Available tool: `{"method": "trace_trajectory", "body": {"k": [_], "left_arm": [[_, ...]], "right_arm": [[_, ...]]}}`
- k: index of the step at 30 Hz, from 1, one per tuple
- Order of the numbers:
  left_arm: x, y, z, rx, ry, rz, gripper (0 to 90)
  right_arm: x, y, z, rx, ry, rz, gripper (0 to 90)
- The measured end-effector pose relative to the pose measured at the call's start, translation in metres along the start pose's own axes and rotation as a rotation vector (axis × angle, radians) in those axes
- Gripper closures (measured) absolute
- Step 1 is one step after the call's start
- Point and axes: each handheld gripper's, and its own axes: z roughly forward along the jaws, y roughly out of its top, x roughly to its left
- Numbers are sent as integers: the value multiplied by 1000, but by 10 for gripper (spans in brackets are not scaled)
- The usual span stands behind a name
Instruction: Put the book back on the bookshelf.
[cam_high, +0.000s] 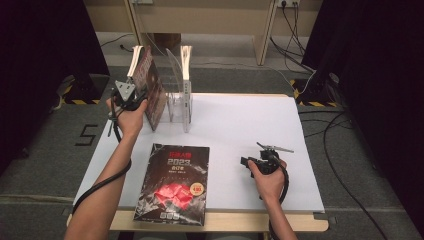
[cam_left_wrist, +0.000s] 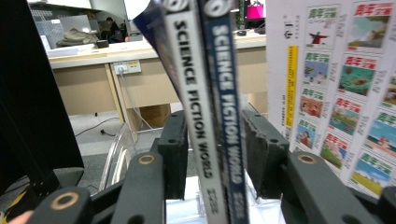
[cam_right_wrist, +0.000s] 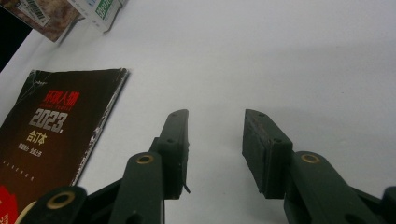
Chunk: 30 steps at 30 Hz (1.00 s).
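The left gripper (cam_left_wrist: 212, 154) clamps 2 Science Fiction World magazines (cam_left_wrist: 210, 116) by their spines, upright at the clear rack (cam_high: 176, 102) on the table's far-left edge. The right gripper (cam_right_wrist: 215, 149) rests with jaws apart over bare white tabletop (cam_high: 240, 125), the black 2023 magazine (cam_high: 175, 182) lying flat nearby.

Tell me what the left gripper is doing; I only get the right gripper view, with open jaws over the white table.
Observer: The left gripper has its jaws closed on the spines of two Science Fiction World magazines.
Operator: Where is that?
Observer: At the left end of the clear rack, on the far side of the table; the pair is tilted, not upright.
Operator: Anything else in that rack?
Observer: One more magazine stands upright at its right end.
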Motion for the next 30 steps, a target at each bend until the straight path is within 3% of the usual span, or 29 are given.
{"method": "trace_trajectory", "body": {"k": [6,15,19,22,30], "left_arm": [[1,0,-9,14,-17,-53,558],[1,-5,-24,46,-33,-87,508],[4,-11,-34,71,-48,-122,498],[4,-15,-42,85,-62,-110,491],[6,-27,-60,148,-111,-125,477]], "right_arm": [[1,1,-1,-9,2,-9,613],[4,3,-2,-12,1,-14,613],[7,3,-2,-12,4,-15,613],[9,4,-2,-12,4,-23,613],[15,7,-1,-5,8,-31,613]]}}
